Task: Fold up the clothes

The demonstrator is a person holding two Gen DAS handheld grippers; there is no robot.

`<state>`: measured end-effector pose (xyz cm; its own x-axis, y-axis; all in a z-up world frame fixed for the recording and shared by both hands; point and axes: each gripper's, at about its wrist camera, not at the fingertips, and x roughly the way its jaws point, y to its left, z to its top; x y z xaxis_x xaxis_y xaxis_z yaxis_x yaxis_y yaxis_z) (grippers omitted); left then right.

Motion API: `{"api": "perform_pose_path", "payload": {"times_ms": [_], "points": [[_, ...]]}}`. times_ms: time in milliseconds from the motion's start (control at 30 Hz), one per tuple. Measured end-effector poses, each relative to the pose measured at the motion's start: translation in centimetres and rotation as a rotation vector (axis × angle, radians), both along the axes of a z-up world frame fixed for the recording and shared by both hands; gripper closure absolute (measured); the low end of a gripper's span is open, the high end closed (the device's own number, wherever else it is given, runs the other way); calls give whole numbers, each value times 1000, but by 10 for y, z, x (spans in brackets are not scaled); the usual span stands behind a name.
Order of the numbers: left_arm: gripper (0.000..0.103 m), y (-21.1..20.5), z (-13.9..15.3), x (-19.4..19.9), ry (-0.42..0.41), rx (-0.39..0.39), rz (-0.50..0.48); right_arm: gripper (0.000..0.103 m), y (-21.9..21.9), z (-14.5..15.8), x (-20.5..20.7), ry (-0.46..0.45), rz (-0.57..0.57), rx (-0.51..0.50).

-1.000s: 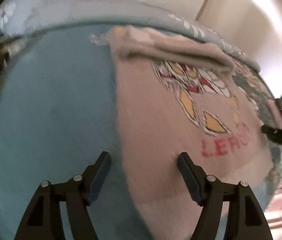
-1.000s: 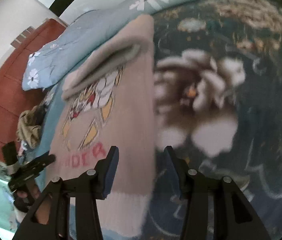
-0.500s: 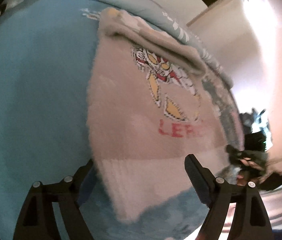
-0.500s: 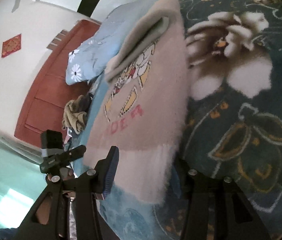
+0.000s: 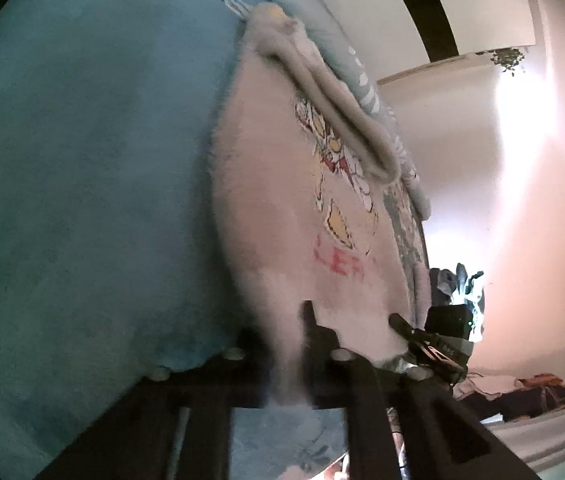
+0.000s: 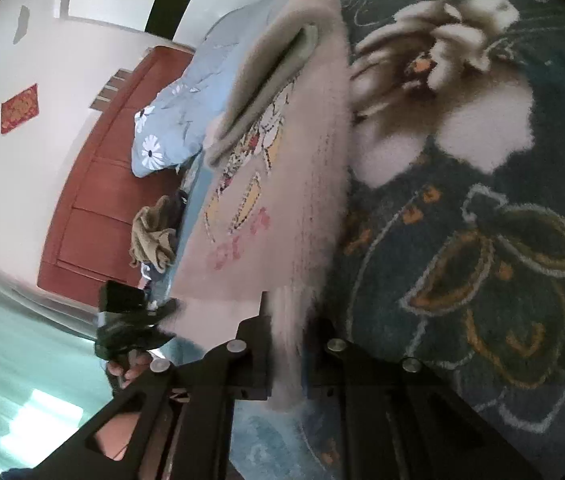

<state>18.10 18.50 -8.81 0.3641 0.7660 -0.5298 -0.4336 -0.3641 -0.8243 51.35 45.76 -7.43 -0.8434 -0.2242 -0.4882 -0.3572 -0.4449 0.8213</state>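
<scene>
sweater [image 5: 282,208] | hem at both grippers | collar far end

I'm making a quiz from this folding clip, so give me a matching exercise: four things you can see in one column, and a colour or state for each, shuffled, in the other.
Things:
1. sweater
2. left tongs
3. pillow
4. blanket with the big flower

Descriptions:
A. dark green
B. pale pink with red lettering
C. light blue with white daisies
D. shut on the sweater's hem

Pairs: 1-B, 2-D, 3-C, 4-A
</scene>
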Motion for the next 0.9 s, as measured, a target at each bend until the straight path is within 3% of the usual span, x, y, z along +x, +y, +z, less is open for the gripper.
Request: {"api": "perform_pose_path", "payload": {"times_ms": [133, 367, 600, 733, 900], "points": [[93, 14, 26, -16, 13, 103, 17, 94, 9, 16, -1, 74, 1, -6], [93, 55, 84, -60, 63, 269, 56, 94, 55, 75, -27, 236, -37, 69], [93, 145, 118, -129, 170, 217, 78, 94, 125, 110, -96, 205, -138, 128], [92, 190, 107, -164, 171, 154, 109, 94, 166, 106, -137, 120, -190, 111], [92, 233, 69, -190, 127, 65, 135, 94, 206, 73, -172, -5, -268, 24]]}}
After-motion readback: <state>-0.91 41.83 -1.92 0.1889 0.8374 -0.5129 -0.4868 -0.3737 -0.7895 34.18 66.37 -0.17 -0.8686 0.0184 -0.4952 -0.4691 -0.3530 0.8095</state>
